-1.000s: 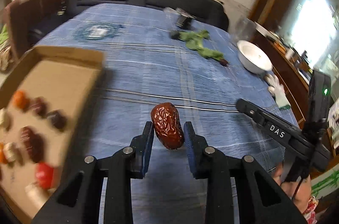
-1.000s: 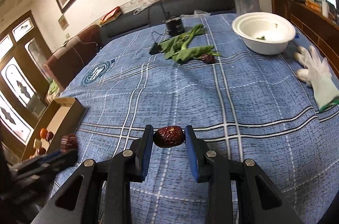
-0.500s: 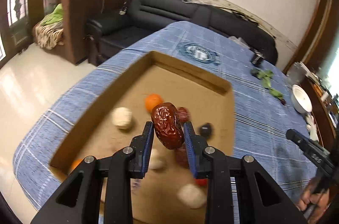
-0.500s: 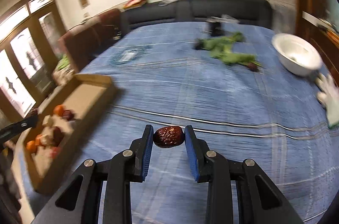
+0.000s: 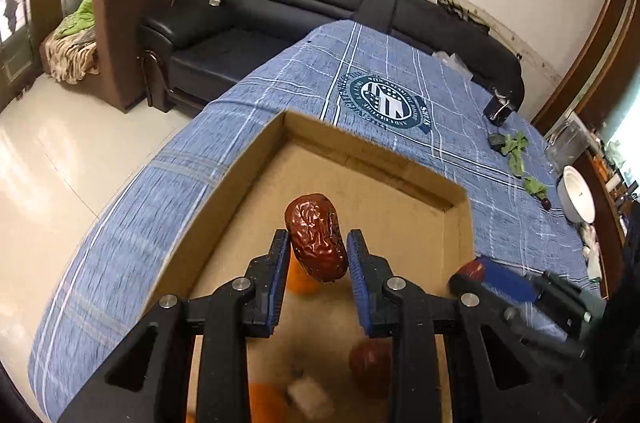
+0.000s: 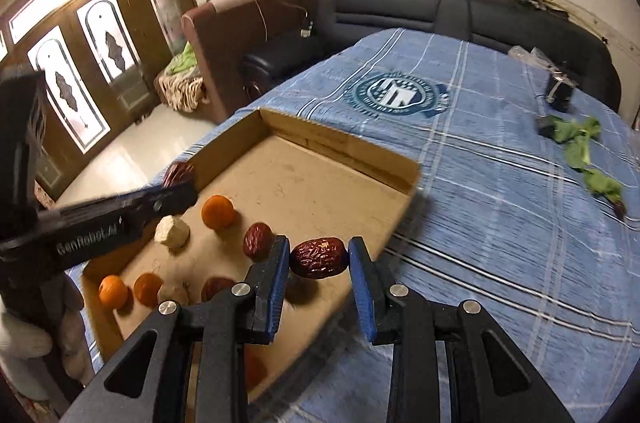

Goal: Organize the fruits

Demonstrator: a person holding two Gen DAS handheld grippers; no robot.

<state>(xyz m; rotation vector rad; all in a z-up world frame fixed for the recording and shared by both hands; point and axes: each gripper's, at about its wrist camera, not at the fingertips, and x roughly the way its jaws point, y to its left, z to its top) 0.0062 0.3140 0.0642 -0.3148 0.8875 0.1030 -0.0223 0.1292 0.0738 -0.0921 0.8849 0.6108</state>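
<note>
Over the cardboard box (image 6: pixel 372 159), "GenRobot.AI" left claw (image 5: pixel 318 257) and right claw (image 6: pixel 319 261) each pinch a date — (image 5: pixel 316 237), (image 6: pixel 319 258).

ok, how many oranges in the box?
3 oranges in the box: one beside the white lump, two side by side nearer left. A fourth may hide behind the right gripper.

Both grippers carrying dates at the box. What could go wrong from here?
1. The left gripper holds its date by the lower part only, tilted; it may slip out early.
2. The right gripper with its date sits near the cardboard box edge; a release here might roll off onto the tablecloth.
3. The two grippers are close together over the box; they may collide.
</note>
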